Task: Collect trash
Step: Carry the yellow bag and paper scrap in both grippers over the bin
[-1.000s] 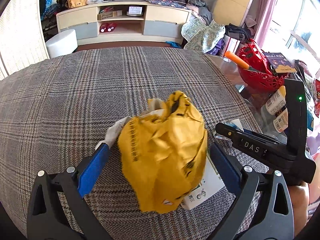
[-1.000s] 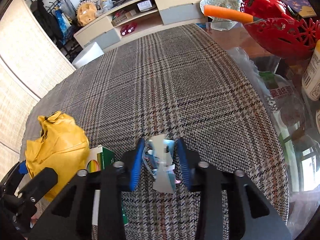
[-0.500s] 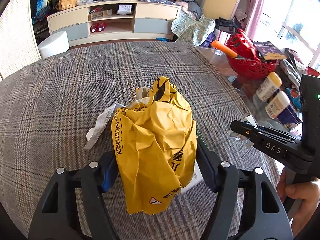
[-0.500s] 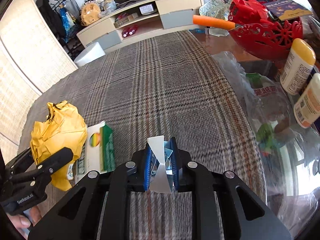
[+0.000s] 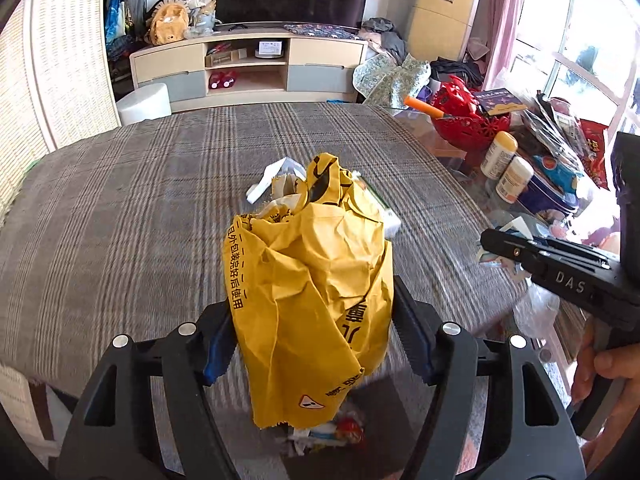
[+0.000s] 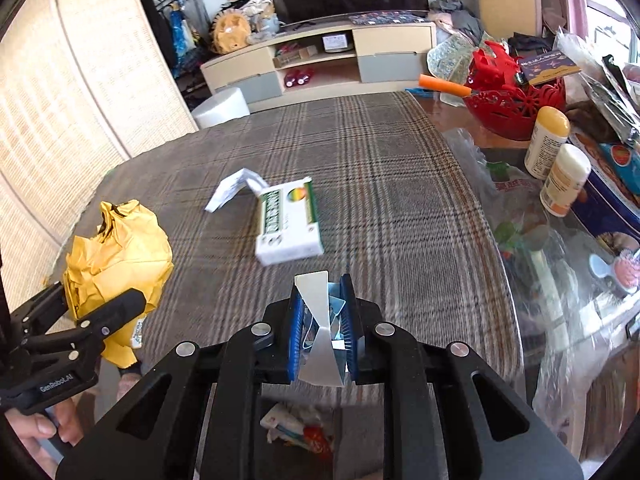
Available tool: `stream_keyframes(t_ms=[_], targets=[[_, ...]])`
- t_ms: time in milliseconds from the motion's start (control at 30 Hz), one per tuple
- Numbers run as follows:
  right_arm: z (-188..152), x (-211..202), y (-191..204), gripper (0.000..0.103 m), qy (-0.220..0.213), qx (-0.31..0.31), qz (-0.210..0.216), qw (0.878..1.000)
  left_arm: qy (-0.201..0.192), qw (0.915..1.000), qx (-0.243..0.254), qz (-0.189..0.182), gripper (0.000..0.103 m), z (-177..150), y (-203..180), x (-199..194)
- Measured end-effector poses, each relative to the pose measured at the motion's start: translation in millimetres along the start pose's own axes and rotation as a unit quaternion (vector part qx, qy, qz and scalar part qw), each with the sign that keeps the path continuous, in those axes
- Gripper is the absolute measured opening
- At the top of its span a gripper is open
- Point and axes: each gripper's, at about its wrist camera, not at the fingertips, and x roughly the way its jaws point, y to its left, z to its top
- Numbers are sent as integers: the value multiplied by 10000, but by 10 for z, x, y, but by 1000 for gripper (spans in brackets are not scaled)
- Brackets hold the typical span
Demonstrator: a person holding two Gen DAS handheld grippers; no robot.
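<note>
**Both grippers loaded, one box left on the cloth**

The left gripper (image 5: 312, 336) has its blue pads pressed into the sides of a crumpled yellow paper bag (image 5: 310, 296), jaws fairly wide because the wad is bulky. The bag bulges up and forward past the fingertips, with white paper scraps poking from its top. It looks light, soft and springy: it gives under pressure, so a grip across its thick middle, as here, seems safer than a pinch on a loose flap that could tear or unfold.

The right gripper (image 6: 322, 328) is nearly closed on a thin folded silvery-white wrapper (image 6: 320, 320), which stands upright between the pads. It seems feather-light, creased flat and slick, so it could slide out if the squeeze loosens.

Just ahead of the right fingertips, a green-and-white carton (image 6: 289, 220) lies on the plaid tablecloth (image 6: 380, 200) with a white leaflet (image 6: 232, 188) touching its far end. The carton looks stiff and light; its long sides offer the best hold.

Below both pairs of fingers, beyond the near table edge, a heap of wrappers (image 6: 296, 428) shows in what may be a bin.
</note>
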Motion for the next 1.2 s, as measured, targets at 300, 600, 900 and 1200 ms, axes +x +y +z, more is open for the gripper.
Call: stream_keyframes(t_ms=[300, 600, 900, 1200], targets=[[-644, -458, 230, 19, -95, -158, 219, 9996, 19, 9997, -224, -70, 66, -791, 4, -400], [-1278, -340, 363, 19, 262, -36, 440, 9987, 301, 9987, -421, -33, 66, -1513, -9, -298], [-1679, 56, 305, 19, 604, 92, 293, 9977, 856, 9942, -655, -59, 66, -1988, 107, 160], [-1947, 680, 223, 20, 1247, 326, 274, 9913, 1495, 9863, -659, -244, 66, -2195, 63, 717]])
